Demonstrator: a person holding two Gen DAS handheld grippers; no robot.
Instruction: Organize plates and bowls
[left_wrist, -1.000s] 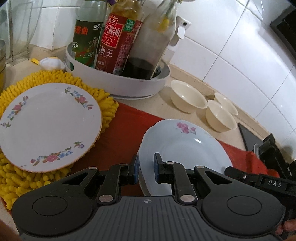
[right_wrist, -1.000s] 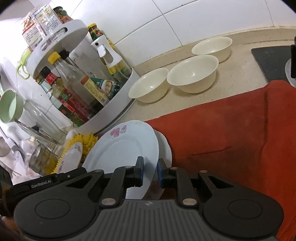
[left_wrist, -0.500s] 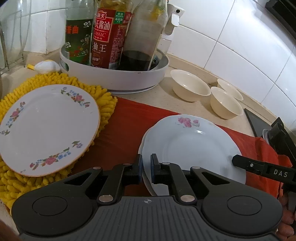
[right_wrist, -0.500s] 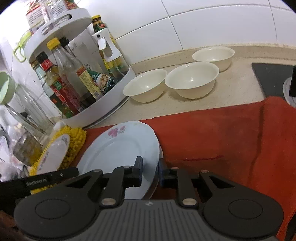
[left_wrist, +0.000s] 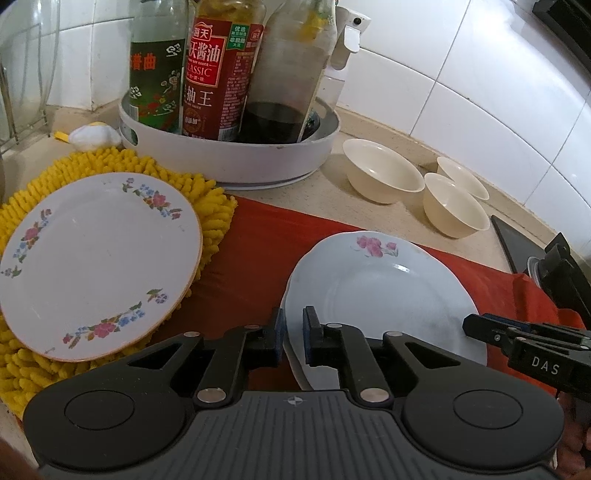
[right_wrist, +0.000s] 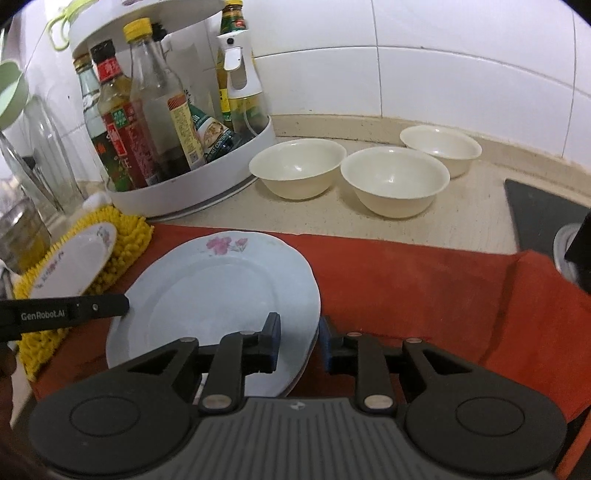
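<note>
A pale blue plate with a pink flower (left_wrist: 380, 291) (right_wrist: 218, 291) lies on top of another plate on the red cloth (left_wrist: 258, 251). My left gripper (left_wrist: 293, 339) is narrowly open, its fingers astride the plate's left rim. My right gripper (right_wrist: 299, 341) is open with the plate's right rim between its fingers. A white floral plate (left_wrist: 92, 254) (right_wrist: 74, 266) rests on a yellow chenille mat (left_wrist: 207, 206). Three cream bowls (left_wrist: 382, 177) (left_wrist: 454, 210) (left_wrist: 461, 177) stand near the wall; in the right wrist view they sit apart (right_wrist: 299, 166) (right_wrist: 393, 181) (right_wrist: 439, 147).
A white round rack of sauce bottles (left_wrist: 229, 147) (right_wrist: 177, 122) stands behind the plates. Glassware (right_wrist: 33, 166) is at the far left. A dark stove top (right_wrist: 539, 206) and its edge lie at the right. The tiled wall runs behind the bowls.
Both grippers have lowered and levelled the blue plate onto the plate below it. The right gripper's fingers have opened wider; the left gripper's gap has widened slightly.
</note>
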